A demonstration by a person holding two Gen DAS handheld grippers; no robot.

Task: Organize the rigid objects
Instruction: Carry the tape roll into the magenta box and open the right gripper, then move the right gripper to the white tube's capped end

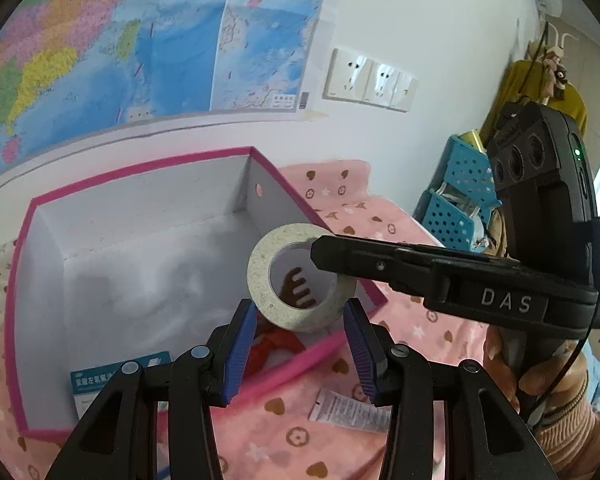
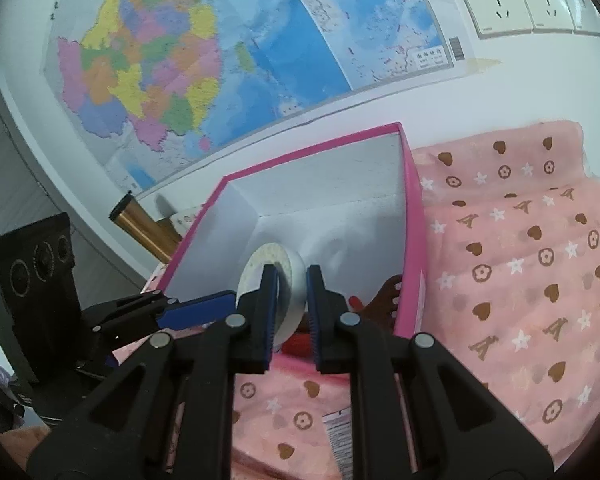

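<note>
A white tape roll (image 1: 260, 280) hangs over the near right corner of the pink-rimmed white box (image 1: 140, 176). My right gripper (image 2: 293, 280) is shut on the roll (image 2: 260, 264), its fingers clamping the roll's sides; it shows from the side in the left wrist view (image 1: 332, 256). My left gripper (image 1: 300, 320) is open just below the roll, its blue pads apart and not touching it. Inside the box lie a red object (image 1: 276, 344), a brown comb-like piece (image 1: 296, 288) and a blue-and-white card (image 1: 96, 384).
The box (image 2: 414, 216) stands on a pink patterned cloth (image 2: 520, 264) against a wall with a map. A blue perforated basket (image 1: 456, 200) stands at the right. A gold tube (image 2: 140, 220) lies left of the box. A white label (image 1: 348, 408) lies on the cloth.
</note>
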